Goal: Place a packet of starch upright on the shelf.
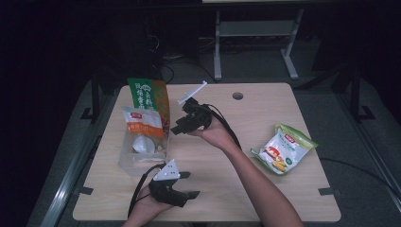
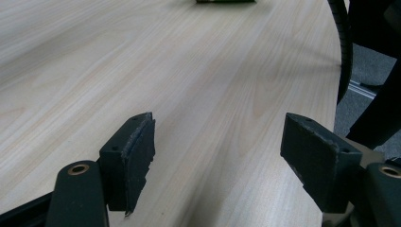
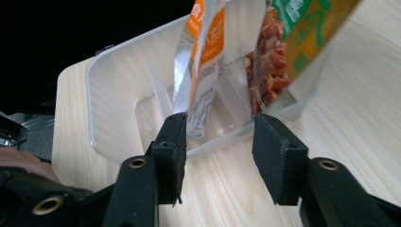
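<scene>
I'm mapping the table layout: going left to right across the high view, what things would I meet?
Clear bin holding an orange-white pouch and a green bag → right gripper → table hole → green-white bag.

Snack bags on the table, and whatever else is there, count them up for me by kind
Snack bags: 3, an orange-and-white bag and a green-and-orange bag standing in the bin, a white-and-green bag lying on the table
Clear plastic bin: 1
Hand-held grippers: 2, left gripper, right gripper
Total: 6

Orange-white packet (image 1: 140, 124), green-orange packet (image 1: 152, 94), clear bin (image 1: 127, 158), pale wood-grain table (image 1: 213, 189).
</scene>
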Motion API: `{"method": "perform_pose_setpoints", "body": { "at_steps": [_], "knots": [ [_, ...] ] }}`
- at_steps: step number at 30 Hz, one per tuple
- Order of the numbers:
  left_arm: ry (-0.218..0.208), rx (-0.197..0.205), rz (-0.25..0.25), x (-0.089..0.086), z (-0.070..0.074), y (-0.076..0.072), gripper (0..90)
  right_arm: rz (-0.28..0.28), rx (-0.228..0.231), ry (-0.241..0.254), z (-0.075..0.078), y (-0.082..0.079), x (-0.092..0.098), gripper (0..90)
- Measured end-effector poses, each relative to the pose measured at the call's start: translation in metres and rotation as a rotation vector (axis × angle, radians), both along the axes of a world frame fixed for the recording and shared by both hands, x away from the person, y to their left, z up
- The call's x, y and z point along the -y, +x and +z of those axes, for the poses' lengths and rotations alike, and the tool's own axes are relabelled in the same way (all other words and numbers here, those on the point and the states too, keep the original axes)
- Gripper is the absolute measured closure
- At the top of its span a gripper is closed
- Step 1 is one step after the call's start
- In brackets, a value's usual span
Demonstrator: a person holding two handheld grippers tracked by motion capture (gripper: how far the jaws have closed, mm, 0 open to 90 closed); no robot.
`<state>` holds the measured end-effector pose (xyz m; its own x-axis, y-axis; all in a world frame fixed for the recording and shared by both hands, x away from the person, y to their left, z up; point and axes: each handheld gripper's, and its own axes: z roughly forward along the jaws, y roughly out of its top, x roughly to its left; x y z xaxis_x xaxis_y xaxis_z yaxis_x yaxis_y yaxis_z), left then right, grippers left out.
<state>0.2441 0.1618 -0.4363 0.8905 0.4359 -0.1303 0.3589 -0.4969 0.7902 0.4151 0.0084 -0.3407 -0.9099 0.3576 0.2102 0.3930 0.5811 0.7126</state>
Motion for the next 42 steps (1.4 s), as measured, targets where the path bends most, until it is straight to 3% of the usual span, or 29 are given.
{"method": "perform_pose_setpoints", "body": {
  "at_steps": [5, 16, 21, 42],
  "knots": [
    [-0.003, 0.000, 0.003, 0.000, 0.000, 0.001, 26.5, -0.023, 0.009, 0.008, 0.001, 0.000, 0.018, 50.3],
    [0.005, -0.002, -0.008, 0.003, -0.001, 0.002, 25.8, -0.105, -0.030, 0.005, -0.001, -0.006, 0.061, 44.8],
    [0.002, -0.010, -0.002, 0.007, -0.001, 0.003, 24.5, -0.129, -0.038, -0.017, -0.003, -0.008, 0.082, 43.3],
    [0.014, -0.019, -0.034, 0.028, 0.004, 0.015, 24.4, -0.266, -0.063, -0.012, -0.018, -0.026, 0.166, 37.7]
  ]
}}
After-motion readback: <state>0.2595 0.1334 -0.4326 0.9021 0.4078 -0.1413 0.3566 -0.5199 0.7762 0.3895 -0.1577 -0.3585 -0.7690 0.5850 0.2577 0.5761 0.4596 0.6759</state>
